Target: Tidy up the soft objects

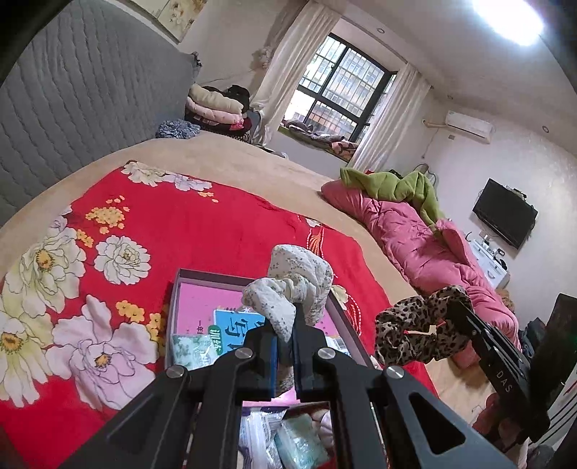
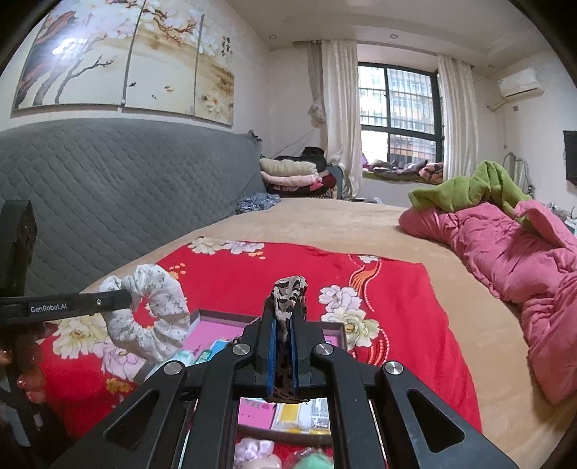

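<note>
A white floral scrunchie is clamped by the left gripper. A leopard scrunchie is clamped by the right gripper, above the box.

"GenRobot.AI" — on the left claw; "DAS" — on the right claw.

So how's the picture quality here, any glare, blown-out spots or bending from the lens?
Left wrist view: the ceiling light is blown out white, and the bed edge bows strongly from the fisheye. Right wrist view: glare spot on the wall painting, window overexposed, dark vignette in the corners; the leopard scrunchie stays sharp.
</note>
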`<act>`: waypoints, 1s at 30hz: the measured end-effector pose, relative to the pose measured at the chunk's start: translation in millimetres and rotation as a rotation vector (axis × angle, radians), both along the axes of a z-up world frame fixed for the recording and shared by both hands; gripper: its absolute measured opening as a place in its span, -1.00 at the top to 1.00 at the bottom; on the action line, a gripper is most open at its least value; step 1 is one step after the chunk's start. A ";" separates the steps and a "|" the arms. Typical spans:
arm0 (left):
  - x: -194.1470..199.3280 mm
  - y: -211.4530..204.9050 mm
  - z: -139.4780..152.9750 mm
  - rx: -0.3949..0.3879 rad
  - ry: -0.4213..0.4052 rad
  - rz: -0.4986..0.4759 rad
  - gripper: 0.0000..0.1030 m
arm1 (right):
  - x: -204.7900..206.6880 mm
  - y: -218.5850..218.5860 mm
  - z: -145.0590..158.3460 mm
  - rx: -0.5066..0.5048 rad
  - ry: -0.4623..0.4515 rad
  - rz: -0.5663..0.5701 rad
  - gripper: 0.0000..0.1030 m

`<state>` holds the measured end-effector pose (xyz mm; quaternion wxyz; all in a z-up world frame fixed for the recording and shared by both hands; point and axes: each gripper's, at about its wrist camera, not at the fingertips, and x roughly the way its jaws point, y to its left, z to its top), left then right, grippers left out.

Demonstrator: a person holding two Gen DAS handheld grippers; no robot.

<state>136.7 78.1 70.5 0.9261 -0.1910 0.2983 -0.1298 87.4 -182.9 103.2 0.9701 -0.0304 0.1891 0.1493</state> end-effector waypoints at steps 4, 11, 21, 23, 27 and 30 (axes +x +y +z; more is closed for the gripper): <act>9.9 -4.8 -4.2 -0.018 0.008 -0.007 0.88 | 6.8 -2.3 0.4 0.010 -0.006 -0.012 0.89; 28.0 -15.1 -18.8 -0.060 0.031 -0.026 0.88 | 19.7 -3.4 -8.0 0.009 0.010 -0.031 0.89; 49.5 -28.6 -57.5 -0.103 0.115 -0.072 0.88 | 35.4 -2.8 -21.2 -0.002 0.043 -0.040 0.89; 51.4 -30.5 -66.2 -0.104 0.133 -0.077 0.88 | 38.0 -1.5 -24.7 -0.010 0.050 -0.040 0.89; 54.7 -30.5 -78.9 -0.116 0.162 -0.080 0.88 | 41.7 -0.6 -32.6 -0.014 0.068 -0.040 0.89; 57.9 -30.0 -87.8 -0.116 0.186 -0.078 0.88 | 44.5 -0.1 -37.7 -0.013 0.079 -0.040 0.89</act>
